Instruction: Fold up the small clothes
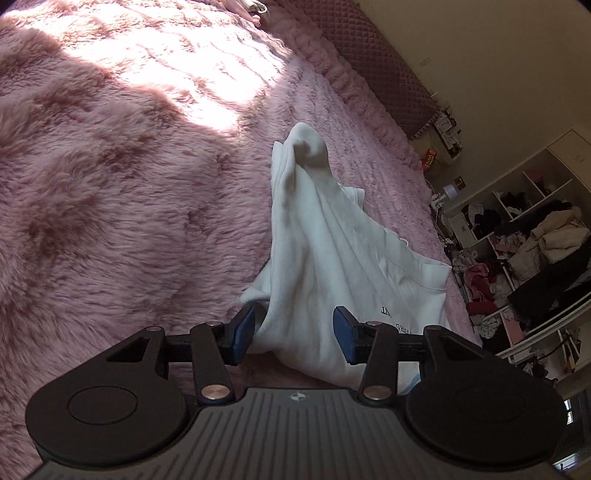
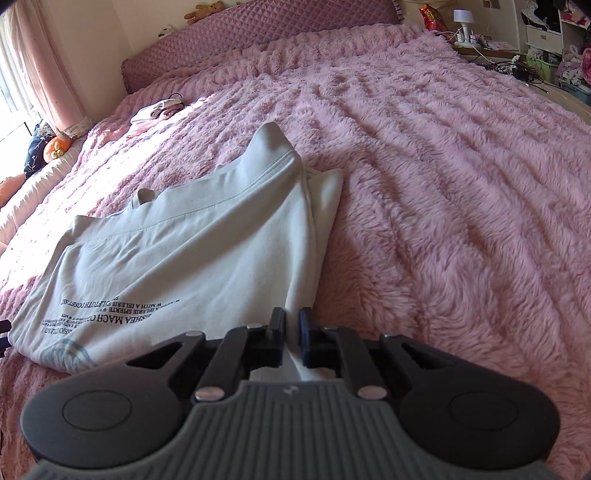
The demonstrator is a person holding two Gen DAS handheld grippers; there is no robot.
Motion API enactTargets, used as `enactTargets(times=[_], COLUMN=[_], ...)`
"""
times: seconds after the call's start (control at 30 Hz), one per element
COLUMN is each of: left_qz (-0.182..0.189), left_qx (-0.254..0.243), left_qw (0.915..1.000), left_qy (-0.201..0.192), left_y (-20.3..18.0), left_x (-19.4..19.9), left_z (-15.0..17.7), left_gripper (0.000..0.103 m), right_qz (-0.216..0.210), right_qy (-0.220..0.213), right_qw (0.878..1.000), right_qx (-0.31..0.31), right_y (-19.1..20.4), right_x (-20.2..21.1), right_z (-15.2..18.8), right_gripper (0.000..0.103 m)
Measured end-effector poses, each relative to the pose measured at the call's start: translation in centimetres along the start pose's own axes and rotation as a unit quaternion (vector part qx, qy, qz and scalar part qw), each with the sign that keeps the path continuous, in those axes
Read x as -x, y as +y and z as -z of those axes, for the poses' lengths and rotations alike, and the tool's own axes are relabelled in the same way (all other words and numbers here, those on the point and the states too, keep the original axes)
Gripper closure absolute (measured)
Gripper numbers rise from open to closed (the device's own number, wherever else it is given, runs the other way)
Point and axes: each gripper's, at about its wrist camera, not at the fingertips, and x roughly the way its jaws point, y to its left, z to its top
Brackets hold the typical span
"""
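A white T-shirt (image 2: 177, 258) with black printed text lies on a pink fluffy bedspread (image 2: 443, 184), partly folded lengthwise. My right gripper (image 2: 291, 332) is shut on the shirt's near right edge. In the left wrist view the shirt (image 1: 332, 258) is bunched and rises to a peak at its far end. My left gripper (image 1: 293, 338) is open, its blue pads on either side of the shirt's near hem, with cloth between them.
A quilted pink headboard (image 2: 258, 33) runs along the far side of the bed. A small pink garment (image 2: 155, 110) lies near the pillows. Cluttered white shelves (image 1: 524, 240) and a bedside table with a lamp (image 2: 463, 20) stand beyond the bed edge.
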Motion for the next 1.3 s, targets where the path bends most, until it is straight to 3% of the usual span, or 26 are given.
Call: enactTargets(times=[0.07,0.1,0.13,0.17,0.23,0.4,0.47,0.6,0.77,0.9,1.03,1.13,1.3], left_qz=[0.005,0.005,0.005,-0.005,-0.018,0.007,-0.004,-0.039,-0.019,-0.018,-0.018,-0.011,-0.026], left_qx=[-0.013,-0.026,-0.037,-0.048,-0.048,-0.054,-0.062,-0.055,-0.044,-0.057,-0.093,-0.172,-0.295], left_qw=[0.9999,0.9996,0.9993,0.9988,0.9987,0.9984,0.9981,0.9969,0.9975,0.9975,0.9953,0.9844,0.9513], left_qy=[-0.001,-0.005,-0.007,-0.007,-0.003,-0.014,-0.002,0.039,0.052,0.038,0.024,0.035,0.084], left_y=[-0.3,-0.7,-1.0,-1.4,-1.5,-1.5,-1.5,-0.4,0.6,1.1,1.1,-0.1,-2.7], left_x=[-0.3,-0.3,-0.3,-0.3,-0.2,1.7,1.8,0.2,0.3,1.8,2.6,2.6,1.8], left_z=[0.2,0.3,0.3,0.3,0.3,0.3,0.5,1.1,1.2,0.6,0.4,0.9,2.4], left_gripper=[0.051,0.065,0.084,0.091,0.092,0.093,0.093,0.093,0.090,0.068,0.068,0.068,0.068], right_qz=[0.001,0.003,0.005,0.005,0.007,-0.010,-0.012,0.001,0.005,0.000,0.001,0.003,0.010], right_qy=[-0.001,-0.002,-0.004,-0.007,-0.019,-0.037,-0.029,0.002,0.010,0.012,0.013,0.016,0.022], right_qw=[1.000,1.000,1.000,1.000,1.000,0.999,0.999,0.999,0.998,0.999,0.999,0.999,0.999], right_qx=[0.002,0.001,-0.001,-0.004,-0.008,-0.021,-0.020,-0.040,-0.056,-0.042,-0.047,-0.049,-0.044], right_y=[0.1,0.1,0.1,-0.1,-0.3,-1.0,-1.3,-2.5,-3.0,-3.0,-3.0,-2.9,-2.6], right_x=[0.2,0.5,0.8,1.2,2.3,5.8,6.5,4.8,3.3,3.6,3.7,3.5,3.3], right_z=[0.1,0.2,0.2,0.1,0.0,0.2,1.1,3.5,5.0,4.7,4.5,4.5,4.2], right_gripper=[0.101,0.101,0.101,0.101,0.102,0.102,0.103,0.103,0.102,0.098,0.093,0.093,0.093])
